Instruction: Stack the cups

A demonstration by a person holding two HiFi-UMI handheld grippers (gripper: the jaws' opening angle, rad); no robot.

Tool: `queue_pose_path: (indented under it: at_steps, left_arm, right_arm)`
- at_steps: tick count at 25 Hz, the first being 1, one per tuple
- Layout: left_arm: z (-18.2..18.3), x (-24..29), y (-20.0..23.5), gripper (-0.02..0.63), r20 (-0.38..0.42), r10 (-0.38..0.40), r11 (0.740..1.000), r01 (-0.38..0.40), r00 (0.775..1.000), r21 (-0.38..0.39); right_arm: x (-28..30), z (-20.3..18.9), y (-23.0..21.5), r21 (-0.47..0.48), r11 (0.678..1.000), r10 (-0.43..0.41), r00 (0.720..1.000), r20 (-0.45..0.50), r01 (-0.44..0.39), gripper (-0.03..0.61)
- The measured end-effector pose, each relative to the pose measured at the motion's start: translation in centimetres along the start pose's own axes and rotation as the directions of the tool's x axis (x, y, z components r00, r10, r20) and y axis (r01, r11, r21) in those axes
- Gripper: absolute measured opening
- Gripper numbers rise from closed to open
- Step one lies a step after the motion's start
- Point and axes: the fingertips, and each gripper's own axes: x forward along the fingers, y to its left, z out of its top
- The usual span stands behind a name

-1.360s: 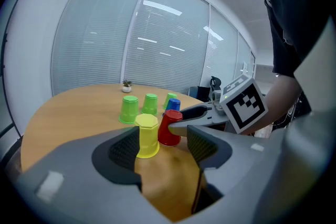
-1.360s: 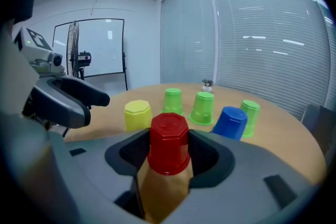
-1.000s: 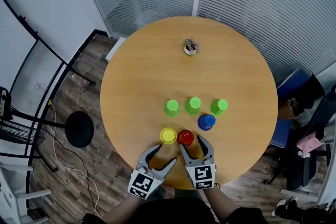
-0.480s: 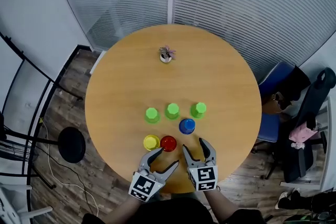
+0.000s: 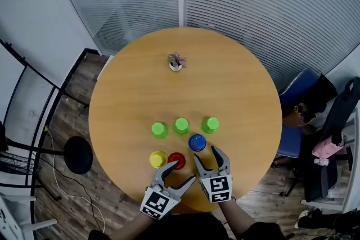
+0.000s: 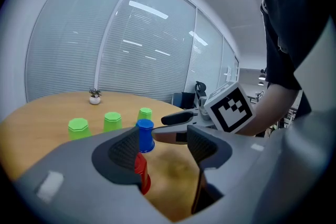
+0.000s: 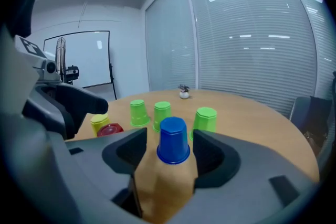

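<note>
Six upside-down cups stand on the round wooden table point(image 5: 135, 87): three green cups point(image 5: 181, 126) in a row, then a blue cup point(image 5: 197, 143), a red cup point(image 5: 176, 161) and a yellow cup point(image 5: 158, 159) nearer me. My right gripper point(image 5: 207, 155) is open just short of the blue cup point(image 7: 173, 140), which stands in line between its jaws. My left gripper point(image 5: 181, 172) is open beside the red cup point(image 6: 142, 170), whose side shows past the left jaw. Neither holds anything.
A small potted plant point(image 5: 175, 62) stands at the far side of the table. Office chairs point(image 5: 306, 99) sit at the right, a black stool point(image 5: 79, 154) at the left. Glass walls with blinds run behind the table.
Relative to the cups, both grippers have shifted right: the right one from behind the red cup to behind the blue, the left one toward the red. The head view has also shifted.
</note>
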Motion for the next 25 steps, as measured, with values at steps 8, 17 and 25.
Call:
queue_pose_path:
  at_steps: [8, 17, 25]
  left_arm:
    - [0.8, 1.0, 1.3, 0.27, -0.001, 0.043, 0.999, -0.043, 0.999, -0.014]
    - [0.7, 1.0, 1.6, 0.27, -0.001, 0.064, 0.998, -0.064, 0.998, -0.029]
    - [0.6, 0.1, 0.9, 0.27, 0.009, 0.042, 0.999, -0.042, 0.999, -0.02]
  right_arm:
    - [2.9, 0.0, -0.7, -0.034, 0.997, 0.061, 0.998, -0.026, -0.062, 0.248]
    - [3.7, -0.5, -0.8, -0.072, 0.994, 0.078, 0.996, -0.037, -0.08, 0.219]
    - [1.0, -0.4, -0.3, -0.06, 0.997, 0.046, 0.999, -0.016, -0.047, 0.218]
